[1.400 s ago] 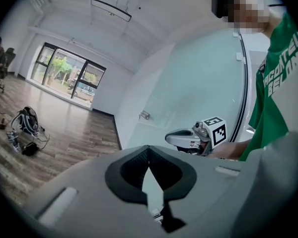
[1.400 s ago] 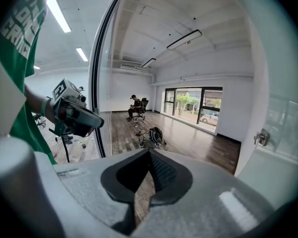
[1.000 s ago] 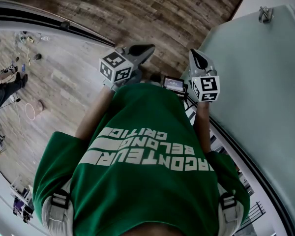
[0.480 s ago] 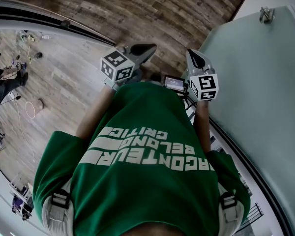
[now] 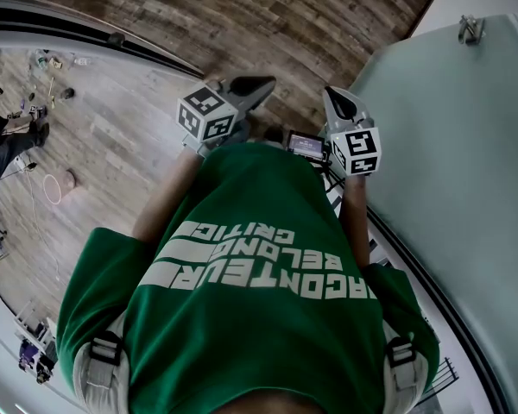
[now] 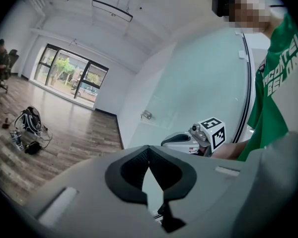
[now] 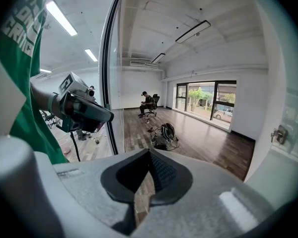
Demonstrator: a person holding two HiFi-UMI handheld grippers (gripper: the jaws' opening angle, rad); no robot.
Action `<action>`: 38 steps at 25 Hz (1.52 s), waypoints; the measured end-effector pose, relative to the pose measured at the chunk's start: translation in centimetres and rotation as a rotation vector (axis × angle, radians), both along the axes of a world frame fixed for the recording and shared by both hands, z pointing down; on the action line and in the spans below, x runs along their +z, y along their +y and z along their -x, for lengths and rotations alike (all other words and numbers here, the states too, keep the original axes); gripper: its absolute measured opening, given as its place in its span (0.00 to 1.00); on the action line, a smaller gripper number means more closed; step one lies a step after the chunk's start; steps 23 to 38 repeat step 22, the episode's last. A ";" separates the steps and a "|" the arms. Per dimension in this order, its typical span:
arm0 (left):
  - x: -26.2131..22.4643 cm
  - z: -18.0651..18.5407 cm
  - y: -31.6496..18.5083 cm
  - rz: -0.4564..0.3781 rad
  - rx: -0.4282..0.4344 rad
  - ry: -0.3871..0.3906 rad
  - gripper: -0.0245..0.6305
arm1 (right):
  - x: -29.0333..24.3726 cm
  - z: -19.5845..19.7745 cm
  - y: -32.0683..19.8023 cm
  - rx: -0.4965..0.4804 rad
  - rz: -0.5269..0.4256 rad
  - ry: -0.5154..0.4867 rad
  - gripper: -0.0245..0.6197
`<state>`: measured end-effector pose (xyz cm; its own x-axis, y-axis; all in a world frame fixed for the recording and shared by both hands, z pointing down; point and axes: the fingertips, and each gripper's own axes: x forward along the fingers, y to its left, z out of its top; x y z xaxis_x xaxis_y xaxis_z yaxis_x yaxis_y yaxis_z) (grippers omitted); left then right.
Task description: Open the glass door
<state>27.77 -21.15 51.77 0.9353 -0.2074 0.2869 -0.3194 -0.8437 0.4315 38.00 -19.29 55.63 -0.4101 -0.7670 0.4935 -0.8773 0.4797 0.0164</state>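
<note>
The frosted glass door (image 5: 449, 171) fills the right of the head view, with a metal fitting (image 5: 470, 29) at its far top corner. My left gripper (image 5: 249, 87) and right gripper (image 5: 340, 104) are held side by side at chest height over the wood floor, both apart from the door. Both are shut with nothing between the jaws. In the left gripper view my left gripper (image 6: 149, 150) faces the frosted door (image 6: 203, 78) and its fitting (image 6: 147, 115), and the right gripper (image 6: 185, 139) shows beside it. The right gripper view has my right gripper (image 7: 150, 153) facing the open room.
A curved black frame of a glass wall (image 5: 112, 41) runs on the left. A small screen device (image 5: 305, 147) sits between the grippers. A bag with cables (image 7: 164, 132) lies on the floor, and a person sits on a chair (image 7: 148, 102) far back.
My right gripper has edged slightly to the left and up. The left gripper has barely moved. A person at the far left beyond the glass wall has shifted.
</note>
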 end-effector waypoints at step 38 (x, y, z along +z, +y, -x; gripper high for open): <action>0.4 0.6 -0.2 0.006 -0.010 0.003 0.06 | 0.3 0.8 -0.6 -0.024 0.007 0.010 0.03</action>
